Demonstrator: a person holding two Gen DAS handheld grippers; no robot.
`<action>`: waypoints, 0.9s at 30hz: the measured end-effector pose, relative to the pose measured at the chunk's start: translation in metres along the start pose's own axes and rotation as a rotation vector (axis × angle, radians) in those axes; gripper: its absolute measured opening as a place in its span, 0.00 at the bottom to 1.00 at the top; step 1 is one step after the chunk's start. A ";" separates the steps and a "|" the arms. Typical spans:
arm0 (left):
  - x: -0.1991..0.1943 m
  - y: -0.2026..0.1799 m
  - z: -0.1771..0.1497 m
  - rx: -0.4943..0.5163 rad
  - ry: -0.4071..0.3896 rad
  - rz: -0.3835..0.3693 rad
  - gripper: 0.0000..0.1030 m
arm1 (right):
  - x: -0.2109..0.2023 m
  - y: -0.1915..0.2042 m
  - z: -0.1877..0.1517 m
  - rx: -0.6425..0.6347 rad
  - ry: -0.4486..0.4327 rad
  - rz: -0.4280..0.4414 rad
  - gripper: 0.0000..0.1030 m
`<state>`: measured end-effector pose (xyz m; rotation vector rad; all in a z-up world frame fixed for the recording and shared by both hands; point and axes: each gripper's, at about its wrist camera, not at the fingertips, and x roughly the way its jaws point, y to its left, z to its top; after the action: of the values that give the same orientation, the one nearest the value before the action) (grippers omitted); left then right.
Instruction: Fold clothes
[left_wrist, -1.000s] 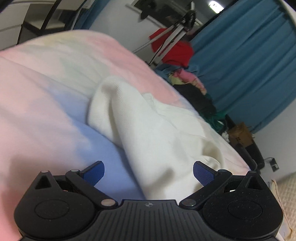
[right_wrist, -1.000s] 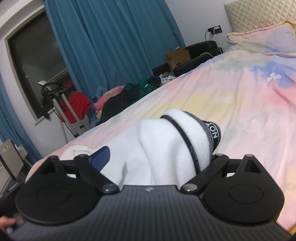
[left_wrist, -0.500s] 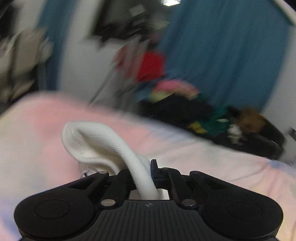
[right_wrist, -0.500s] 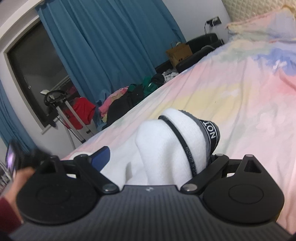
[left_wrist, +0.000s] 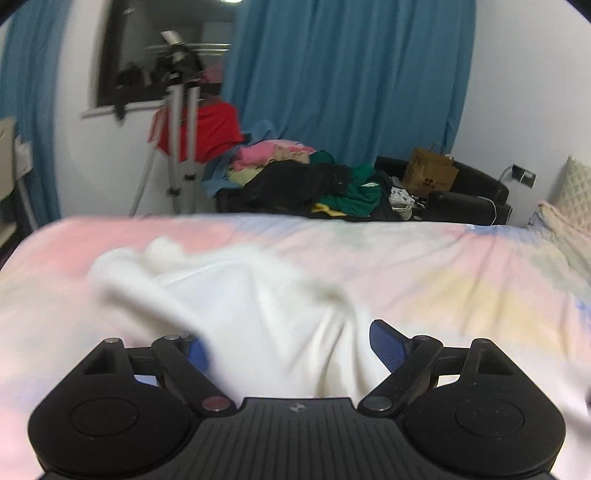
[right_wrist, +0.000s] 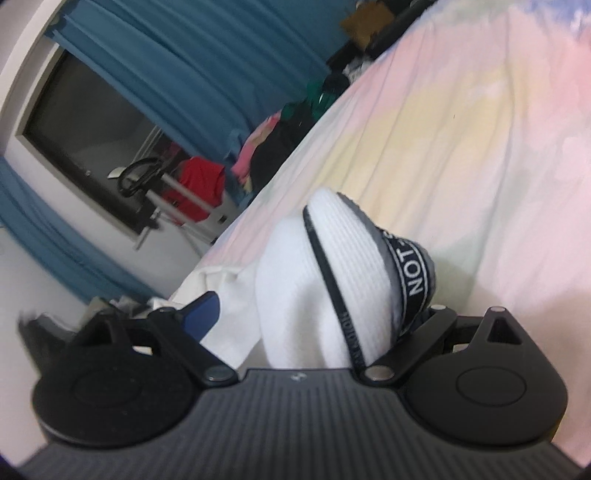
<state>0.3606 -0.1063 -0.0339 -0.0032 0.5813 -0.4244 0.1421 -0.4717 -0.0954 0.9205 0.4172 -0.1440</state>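
A white garment (left_wrist: 236, 295) lies bunched on the pastel bed cover (left_wrist: 461, 277). In the left wrist view my left gripper (left_wrist: 291, 350) hangs just above it. Its jaws are opening and stand wide, with blurred white cloth between the blue pads and neither pad pressing on it. In the right wrist view a thick fold of the same white garment (right_wrist: 354, 236), edged with a lettered black band (right_wrist: 413, 269), sits between the wide jaws of my right gripper (right_wrist: 317, 306). That fold covers the right finger, and the left blue pad stands free of it.
Beyond the bed's far edge a pile of coloured clothes (left_wrist: 314, 184) lies on a dark seat. Beside it are a metal stand with a red cloth (left_wrist: 181, 147) and a brown paper bag (left_wrist: 428, 173). Blue curtains (left_wrist: 351, 74) hang behind. A pillow (left_wrist: 569, 218) is at the right.
My left gripper shut on a fold of white cloth and lifted it, and now its jaws are apart again and higher. The right view has rolled, with the banded fold still between the jaws.
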 end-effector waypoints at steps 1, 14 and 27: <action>-0.021 0.016 -0.018 -0.031 -0.010 0.006 0.88 | -0.002 0.000 0.001 0.004 0.016 0.018 0.94; -0.251 0.092 -0.177 -0.221 -0.035 0.037 0.93 | -0.016 0.054 -0.021 -0.468 0.350 0.203 0.94; -0.221 0.035 -0.194 -0.244 0.005 -0.294 0.93 | -0.015 0.104 -0.034 -0.252 0.318 0.332 0.35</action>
<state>0.1047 0.0344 -0.0829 -0.3244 0.6367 -0.6359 0.1490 -0.3832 -0.0303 0.7519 0.5554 0.3558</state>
